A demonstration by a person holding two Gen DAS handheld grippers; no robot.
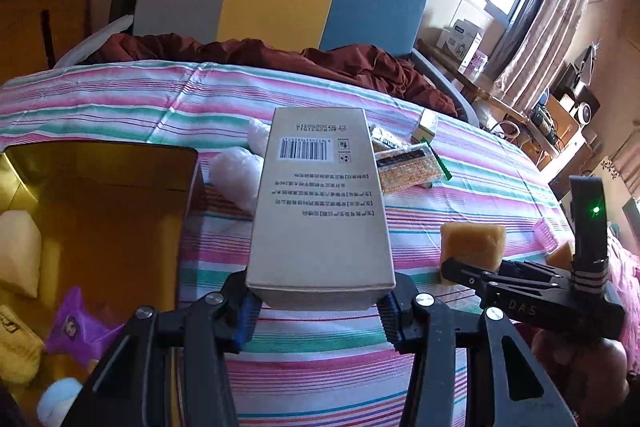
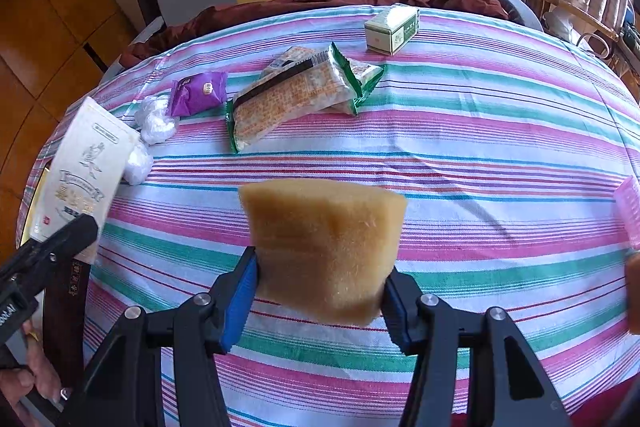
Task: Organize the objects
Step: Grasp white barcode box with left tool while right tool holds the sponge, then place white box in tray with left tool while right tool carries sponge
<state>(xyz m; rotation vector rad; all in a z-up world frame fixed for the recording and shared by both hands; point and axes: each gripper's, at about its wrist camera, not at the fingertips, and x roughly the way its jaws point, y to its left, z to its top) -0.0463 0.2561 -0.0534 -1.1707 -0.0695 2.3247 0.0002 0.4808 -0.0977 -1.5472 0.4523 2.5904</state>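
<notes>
Left wrist view: we see the left tongs (image 1: 318, 311) clamped on a tall carton (image 1: 320, 203), barcode face up, lifted over the striped cloth (image 1: 312, 379). A gold box (image 1: 100, 163) sits just left of them. Right wrist view: the right tongs (image 2: 318, 301) hold a tan sponge (image 2: 324, 247) above the cloth. Ahead of them lie snack packs (image 2: 296, 95), with a small green box (image 2: 392, 29) beyond.

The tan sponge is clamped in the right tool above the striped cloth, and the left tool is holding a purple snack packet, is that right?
Not quite. The left tool holds a beige carton with a barcode, as the left wrist view shows; the purple snack packet lies on the striped cloth. The rest stands: the right tool clamps the tan sponge above the cloth.
</notes>
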